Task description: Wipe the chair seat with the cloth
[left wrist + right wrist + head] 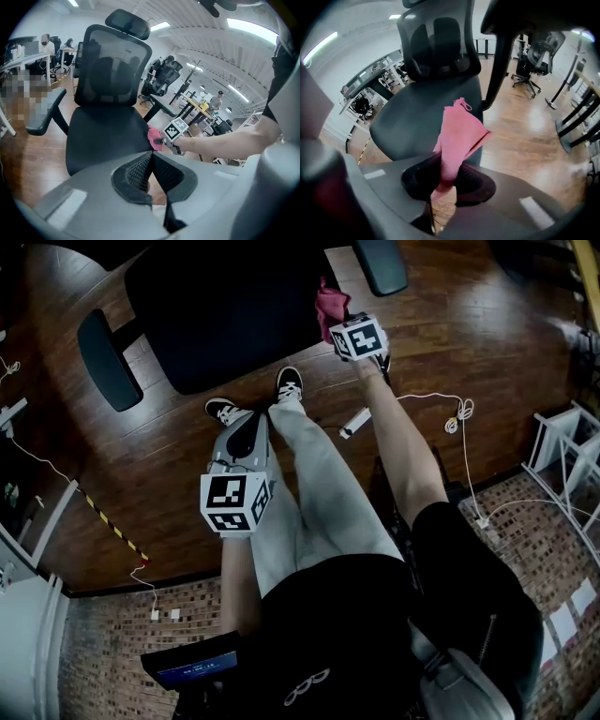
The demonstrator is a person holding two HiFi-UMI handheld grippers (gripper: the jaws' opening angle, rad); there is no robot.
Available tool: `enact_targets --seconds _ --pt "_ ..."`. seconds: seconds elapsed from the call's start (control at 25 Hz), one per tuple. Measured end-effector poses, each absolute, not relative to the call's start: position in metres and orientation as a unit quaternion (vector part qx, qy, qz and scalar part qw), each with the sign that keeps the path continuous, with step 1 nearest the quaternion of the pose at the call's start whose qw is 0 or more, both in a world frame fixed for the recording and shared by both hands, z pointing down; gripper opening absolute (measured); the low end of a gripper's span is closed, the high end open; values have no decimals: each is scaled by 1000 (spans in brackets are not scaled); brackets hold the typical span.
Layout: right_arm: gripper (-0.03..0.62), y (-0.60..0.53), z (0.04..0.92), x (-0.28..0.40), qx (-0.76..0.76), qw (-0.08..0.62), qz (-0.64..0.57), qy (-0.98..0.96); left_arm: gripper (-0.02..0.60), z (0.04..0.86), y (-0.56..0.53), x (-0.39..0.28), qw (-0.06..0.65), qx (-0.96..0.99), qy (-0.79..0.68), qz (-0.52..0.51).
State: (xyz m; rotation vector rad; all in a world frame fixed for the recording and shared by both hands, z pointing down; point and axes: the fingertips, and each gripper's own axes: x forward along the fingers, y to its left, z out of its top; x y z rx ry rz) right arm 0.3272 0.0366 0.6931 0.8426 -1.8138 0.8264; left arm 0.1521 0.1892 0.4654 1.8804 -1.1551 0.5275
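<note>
**Cloth clamped at the seat's near corner; seat lying ahead and to the left**

My right hand-held gripper (337, 322) is clamping the pink cloth (328, 300). Its jaws are closing tight on the lower end of the fabric and are gripping nothing else. My left hand-held gripper (247, 429) is hanging by my leg, well apart from the chair, with its jaws pressing together on nothing.

The cloth is standing out of the jaws as a narrow strip. Its long axis is running along the gripper's own line, and its free end is pointing away from me toward the backrest (440, 47). The strip is sitting at the near corner of the chair seat (225, 315), just beside the armrest (380, 263). I cannot tell whether the fabric is touching the seat.

From the right hand-held gripper, the bulk of the seat is lying ahead and to the left, stretching toward the other armrest (103, 362). The right arm is plainly the nearer one. In my judgement, the coming stroke is calling for laying the free end flat on the seat and sweeping leftward across it. The risk is the strip folding under instead of spreading.
</note>
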Motion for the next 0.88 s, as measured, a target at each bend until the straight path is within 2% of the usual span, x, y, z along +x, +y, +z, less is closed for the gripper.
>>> enact_targets --seconds 0.2,0.32,0.64,0.88 --pt "63 30 679 400 422 504 301 -690 -6 460 194 165 419 754 -459 212" --pt "63 41 686 398 419 522 291 -684 -6 463 204 151 426 749 -462 208" --pt "63 107 724 292 357 546 293 -699 -6 469 266 104 434 731 -484 210" --pt "63 157 729 161 270 544 277 -745 -6 468 304 49 441 706 -518 199"
